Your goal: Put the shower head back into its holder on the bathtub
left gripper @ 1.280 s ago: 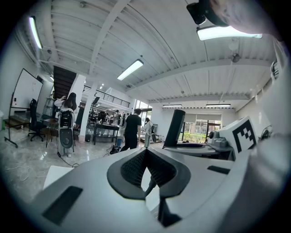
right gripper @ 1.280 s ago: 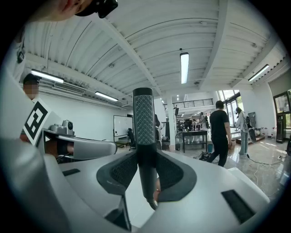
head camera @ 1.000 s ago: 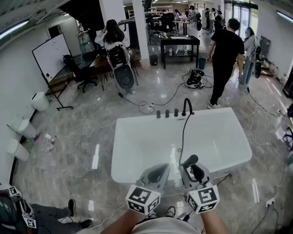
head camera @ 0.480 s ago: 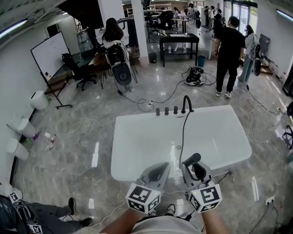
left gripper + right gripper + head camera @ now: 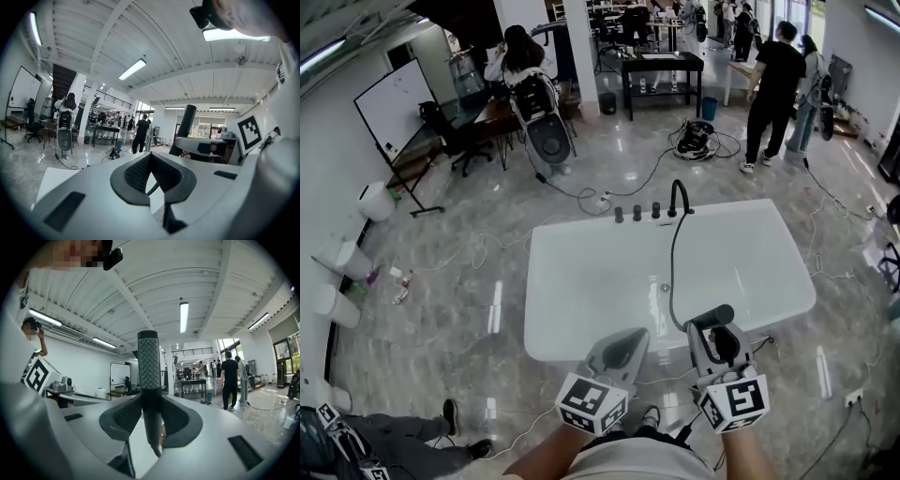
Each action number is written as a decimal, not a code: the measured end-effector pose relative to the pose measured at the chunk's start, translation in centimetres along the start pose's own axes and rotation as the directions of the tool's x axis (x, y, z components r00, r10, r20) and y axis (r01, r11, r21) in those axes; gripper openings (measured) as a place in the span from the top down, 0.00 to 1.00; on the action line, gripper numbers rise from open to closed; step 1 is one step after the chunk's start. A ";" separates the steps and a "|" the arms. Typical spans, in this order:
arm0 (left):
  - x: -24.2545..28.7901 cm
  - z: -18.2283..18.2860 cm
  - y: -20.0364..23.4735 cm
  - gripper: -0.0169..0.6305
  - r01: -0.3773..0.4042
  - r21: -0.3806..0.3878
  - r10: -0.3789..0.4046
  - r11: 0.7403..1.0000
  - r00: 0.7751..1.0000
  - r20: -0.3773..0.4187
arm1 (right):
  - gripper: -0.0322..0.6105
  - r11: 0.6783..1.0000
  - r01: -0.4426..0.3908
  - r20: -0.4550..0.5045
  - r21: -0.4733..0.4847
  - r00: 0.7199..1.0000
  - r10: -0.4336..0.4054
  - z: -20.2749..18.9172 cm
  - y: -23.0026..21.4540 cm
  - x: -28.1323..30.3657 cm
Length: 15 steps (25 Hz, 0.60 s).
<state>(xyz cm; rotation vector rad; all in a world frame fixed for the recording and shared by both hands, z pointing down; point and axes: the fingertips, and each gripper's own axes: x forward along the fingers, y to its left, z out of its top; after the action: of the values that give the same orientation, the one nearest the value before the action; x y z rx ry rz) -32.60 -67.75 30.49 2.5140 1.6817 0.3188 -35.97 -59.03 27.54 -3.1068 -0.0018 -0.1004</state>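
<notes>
My right gripper (image 5: 718, 339) (image 5: 151, 414) is shut on the black shower head (image 5: 709, 318) (image 5: 149, 376), which stands upright between the pads over the near rim of the white bathtub (image 5: 581, 281). Its dark hose (image 5: 672, 272) runs across the tub up to the black curved faucet and holder (image 5: 677, 198) on the far rim, beside three black knobs (image 5: 637, 213). My left gripper (image 5: 619, 352) (image 5: 152, 174) is shut with nothing in it, held level just left of the right one, also at the tub's near rim.
Cables (image 5: 628, 197) trail over the glossy marble floor beyond the tub. A person in black (image 5: 773, 89) stands at the far right near a black table (image 5: 661, 70). A whiteboard (image 5: 389, 117) and office chairs stand at the far left. A seated person's legs (image 5: 403, 441) show bottom left.
My right gripper has shifted right with the shower head. The view has tilted a little, so the tub sits higher. The person in black has walked further away.
</notes>
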 end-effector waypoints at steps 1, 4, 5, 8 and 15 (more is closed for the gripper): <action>0.3 -0.1 -0.2 0.97 0.010 0.000 -0.010 1.000 1.000 -0.003 | 0.74 1.000 0.020 0.006 0.002 1.000 -0.020 0.3 -0.7 -0.4; 1.5 -0.2 -1.3 0.97 0.047 0.004 -0.047 0.999 0.999 -0.013 | 0.74 0.997 0.074 0.017 0.008 0.997 -0.074 1.1 -3.0 -1.7; 1.9 -0.3 -1.8 0.97 0.060 0.007 -0.060 0.998 0.998 -0.017 | 0.74 0.996 0.091 0.017 0.009 0.996 -0.091 1.2 -3.7 -2.2; 3.2 -0.5 -3.2 0.97 0.093 0.014 -0.092 0.996 0.995 -0.027 | 0.74 0.990 0.138 0.022 0.013 0.990 -0.138 1.4 -5.8 -3.8; 6.9 -2.1 -6.7 0.97 0.183 0.025 -0.181 0.983 0.981 -0.066 | 0.74 0.961 0.270 0.036 0.055 0.962 -0.272 0.8 -12.2 -7.5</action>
<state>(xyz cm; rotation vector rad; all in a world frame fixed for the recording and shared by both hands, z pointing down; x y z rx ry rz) -36.57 -58.89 32.03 2.3706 1.9375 0.3615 -43.45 -46.81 26.62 -3.0384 -0.4249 -0.0395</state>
